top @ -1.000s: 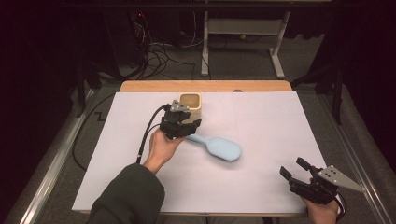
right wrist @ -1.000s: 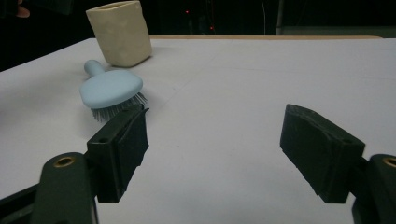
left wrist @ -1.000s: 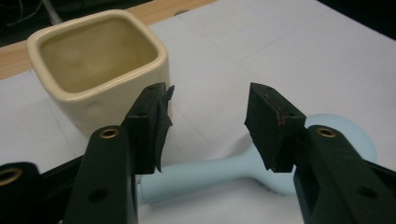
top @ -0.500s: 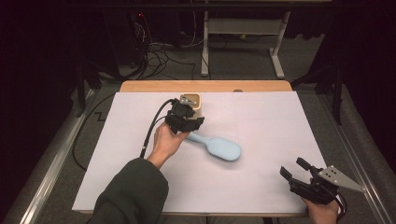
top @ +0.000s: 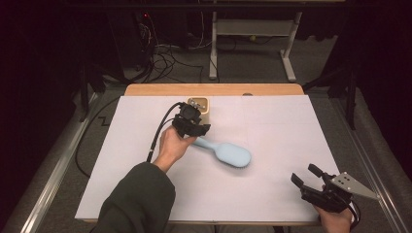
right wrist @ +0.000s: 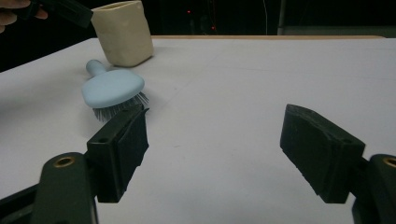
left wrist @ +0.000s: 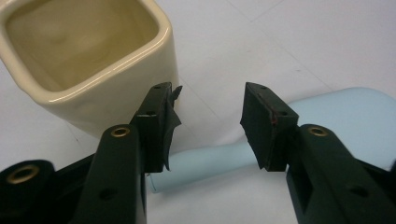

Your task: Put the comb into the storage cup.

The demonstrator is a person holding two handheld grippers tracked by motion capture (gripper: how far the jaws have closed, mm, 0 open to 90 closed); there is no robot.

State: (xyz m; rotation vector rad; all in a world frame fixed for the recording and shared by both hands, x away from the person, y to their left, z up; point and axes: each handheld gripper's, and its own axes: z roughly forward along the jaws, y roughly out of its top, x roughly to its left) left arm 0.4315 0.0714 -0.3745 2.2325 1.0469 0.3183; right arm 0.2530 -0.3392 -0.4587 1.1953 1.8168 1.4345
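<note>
A light blue hairbrush (top: pixel 227 152) lies bristles down in the middle of the white table, handle toward the far left. A cream square cup (top: pixel 200 104) stands upright just beyond the handle. My left gripper (top: pixel 195 125) hovers over the handle end, next to the cup, jaws open and empty. In the left gripper view the cup (left wrist: pixel 88 60) is at the upper left and the brush handle (left wrist: pixel 205 163) lies below between the open jaws. My right gripper (top: pixel 307 178) rests near the front right edge, open and empty. From it the brush (right wrist: pixel 113 88) and cup (right wrist: pixel 123 32) show far off.
White paper (top: pixel 272 126) covers the table, with a wooden strip (top: pixel 214 90) bare along the far edge. Dark floor with cables and a metal stand (top: pixel 252 29) lies beyond the table. A black cable (top: pixel 158 136) trails from my left gripper toward the left.
My left gripper has drawn back a little from the cup, toward the brush handle. The right gripper has stayed still.
</note>
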